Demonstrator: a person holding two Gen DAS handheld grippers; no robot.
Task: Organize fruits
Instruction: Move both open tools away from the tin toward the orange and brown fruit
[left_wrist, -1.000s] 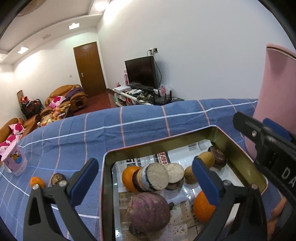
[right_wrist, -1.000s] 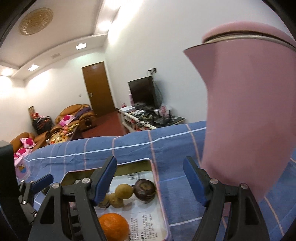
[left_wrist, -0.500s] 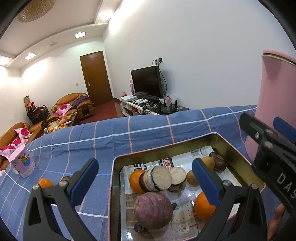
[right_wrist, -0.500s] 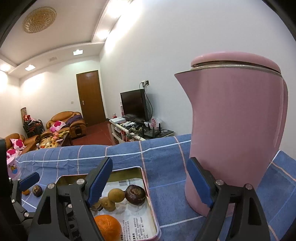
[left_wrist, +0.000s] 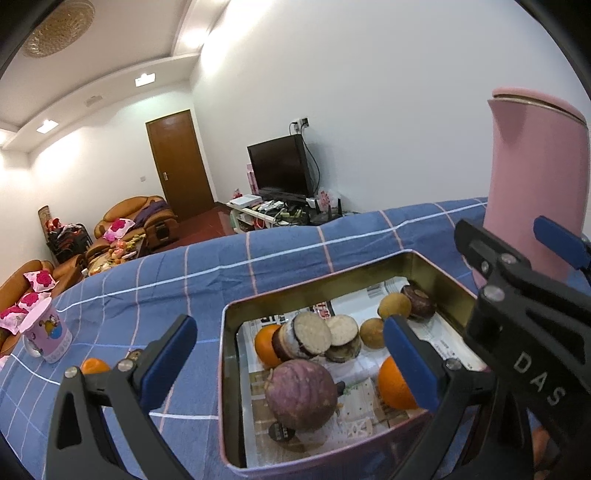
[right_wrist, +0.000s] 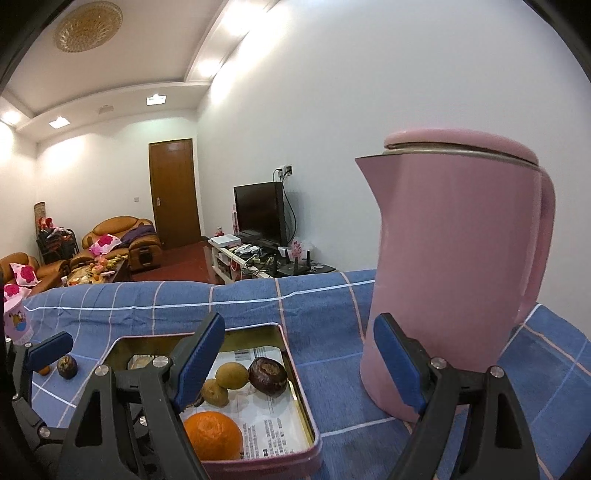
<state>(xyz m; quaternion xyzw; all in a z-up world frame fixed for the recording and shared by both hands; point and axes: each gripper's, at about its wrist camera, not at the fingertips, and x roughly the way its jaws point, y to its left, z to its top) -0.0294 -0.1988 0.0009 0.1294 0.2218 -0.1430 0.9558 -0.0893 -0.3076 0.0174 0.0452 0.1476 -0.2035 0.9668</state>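
A gold-lined tin tray on the blue checked cloth holds a large purple fruit, cut brown rounds, two oranges, small brown fruits and a dark mangosteen. My left gripper hovers open over the tray's near left part, with nothing between its pads. My right gripper is open and empty above the tray's right rim, beside the pink kettle. It also shows in the left wrist view. One orange and a dark fruit lie on the cloth left of the tray.
The tall pink kettle stands just right of the tray. A pink printed cup sits at the far left of the cloth. Beyond the table edge are sofas, a door and a television.
Both grippers have drawn back and tilted up a little, so the tray and the kettle look farther off. The right jaws stand slightly wider than a second ago.
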